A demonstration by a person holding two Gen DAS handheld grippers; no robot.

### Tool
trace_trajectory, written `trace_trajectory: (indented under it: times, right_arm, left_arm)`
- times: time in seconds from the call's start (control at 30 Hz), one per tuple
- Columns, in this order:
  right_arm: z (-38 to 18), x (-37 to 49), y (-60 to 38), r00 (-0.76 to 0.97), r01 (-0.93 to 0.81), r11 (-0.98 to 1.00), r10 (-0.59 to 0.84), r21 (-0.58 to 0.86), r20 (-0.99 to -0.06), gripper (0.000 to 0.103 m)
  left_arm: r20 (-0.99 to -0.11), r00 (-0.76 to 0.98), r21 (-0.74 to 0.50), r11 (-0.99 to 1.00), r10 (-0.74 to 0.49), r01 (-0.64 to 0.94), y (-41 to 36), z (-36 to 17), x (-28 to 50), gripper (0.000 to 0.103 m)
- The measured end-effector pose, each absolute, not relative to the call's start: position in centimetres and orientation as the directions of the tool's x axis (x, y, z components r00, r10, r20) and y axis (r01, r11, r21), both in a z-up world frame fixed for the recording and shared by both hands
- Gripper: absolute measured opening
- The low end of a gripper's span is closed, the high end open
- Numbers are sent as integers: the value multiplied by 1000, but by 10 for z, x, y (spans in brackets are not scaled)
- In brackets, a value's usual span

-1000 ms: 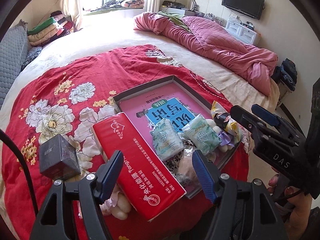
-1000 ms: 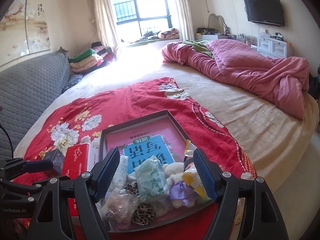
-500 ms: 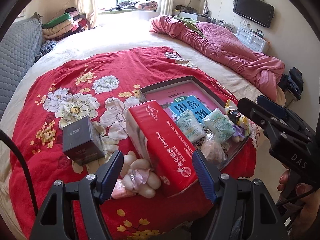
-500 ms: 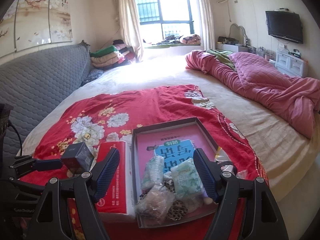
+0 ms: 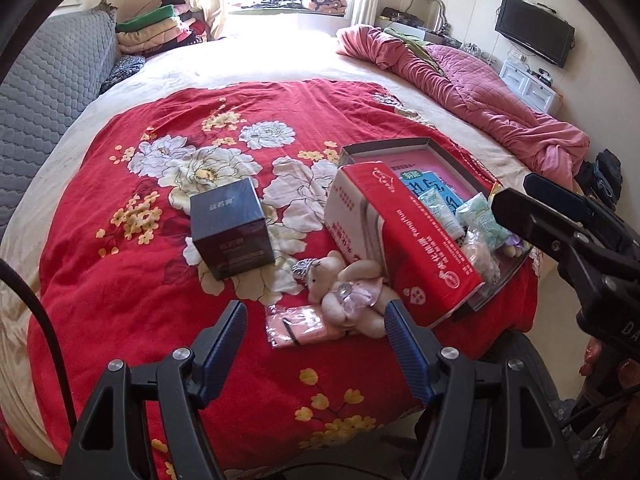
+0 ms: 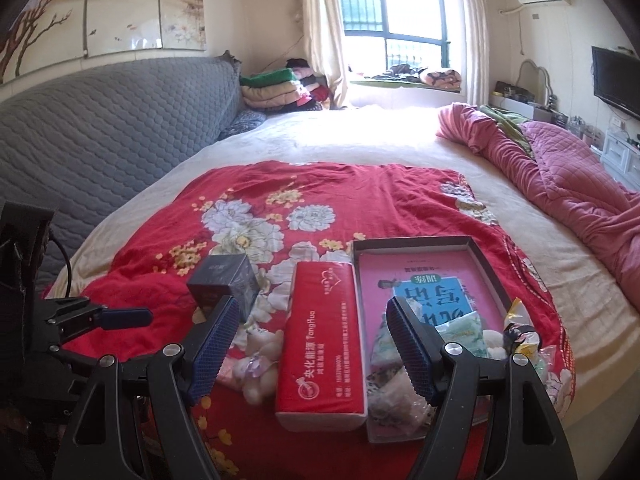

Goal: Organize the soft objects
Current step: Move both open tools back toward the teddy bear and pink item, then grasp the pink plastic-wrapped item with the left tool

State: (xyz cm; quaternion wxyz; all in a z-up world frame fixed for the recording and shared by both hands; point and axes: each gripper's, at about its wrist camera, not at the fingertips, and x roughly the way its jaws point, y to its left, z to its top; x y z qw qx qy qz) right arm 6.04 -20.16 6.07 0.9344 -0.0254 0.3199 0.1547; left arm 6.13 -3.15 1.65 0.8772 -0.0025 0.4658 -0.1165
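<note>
A small plush bear in a lilac dress (image 5: 348, 292) and a pink soft packet (image 5: 298, 326) lie on the red floral blanket (image 5: 120, 280). My left gripper (image 5: 315, 308) hangs open just above them and holds nothing. To the right, a red tissue pack (image 6: 324, 340) leans against a grey tray (image 6: 412, 240). The tray holds a pink book and several soft green-white packets (image 5: 478, 220). My right gripper (image 6: 312, 301) is open above the tissue pack, with nothing between its pads.
A dark cube box (image 5: 230, 228) stands left of the bear. A rumpled pink quilt (image 6: 560, 184) fills the bed's right side. A grey padded headboard (image 6: 100, 140) is on the left. Folded blankets (image 6: 280, 88) are stacked by the window.
Both grippers have slid left across the bed. The left went from over the tray and tissue pack to over the bear and pink packet. The right went from the tray to the tissue pack.
</note>
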Motion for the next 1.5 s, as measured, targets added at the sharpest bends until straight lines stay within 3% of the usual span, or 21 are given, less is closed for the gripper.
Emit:
trace_trajectory:
  times: [0.43, 0.8, 1.17, 1.27, 1.5]
  right_arm:
    - [48, 59, -175, 707, -356, 934, 292, 33, -644, 77]
    - [35, 65, -183, 684, -341, 937, 302, 75, -664, 77]
    - [26, 76, -185, 666, -329, 940, 302, 94, -683, 77]
    - [23, 80, -184, 662, -322, 943, 284, 78, -693, 77]
    - [13, 90, -178, 647, -319, 948, 235, 23, -726, 77]
  left_arm:
    - [-878, 447, -93, 978, -170, 188, -3, -46, 60, 70]
    - [-879, 430, -21, 919, -205, 395, -33, -78, 87, 70]
    - [-888, 333, -70, 810, -316, 582, -53, -100, 113, 70]
    - [-884, 337, -81, 815, -325, 574, -52, -103, 121, 50]
    - [-855, 340, -146, 811, -391, 566, -38, -100, 122, 30]
